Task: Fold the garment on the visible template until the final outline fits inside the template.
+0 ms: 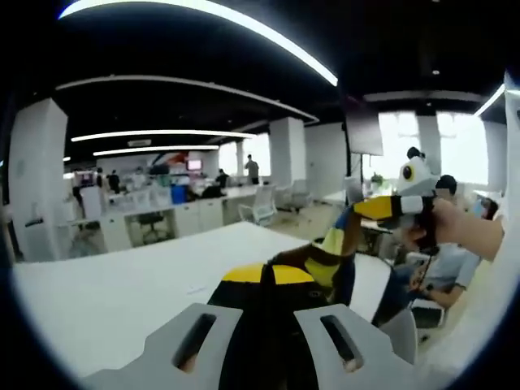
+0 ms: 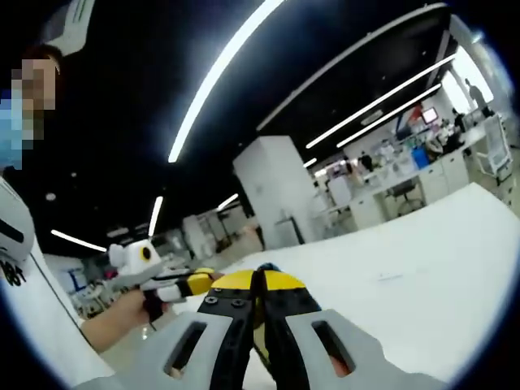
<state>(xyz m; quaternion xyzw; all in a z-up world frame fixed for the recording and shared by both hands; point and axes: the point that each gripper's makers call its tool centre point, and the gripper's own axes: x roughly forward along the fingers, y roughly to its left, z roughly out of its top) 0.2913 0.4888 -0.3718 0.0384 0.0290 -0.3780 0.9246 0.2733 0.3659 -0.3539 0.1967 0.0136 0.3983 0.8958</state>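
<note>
The garment (image 1: 337, 248) is dark with yellow and blue patches, bunched and lifted off the white table (image 1: 106, 292), hanging at centre right of the left gripper view. The left gripper (image 1: 266, 280), at bottom centre, has its yellow-tipped jaws closed on a fold of it. In the right gripper view the right gripper (image 2: 257, 284) at bottom centre is likewise clamped on the garment (image 2: 262, 329), a sliver of dark and yellow cloth between its jaws

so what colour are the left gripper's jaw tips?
Yellow tips on black jaws, on the left gripper; best seen in the left gripper view.
</note>
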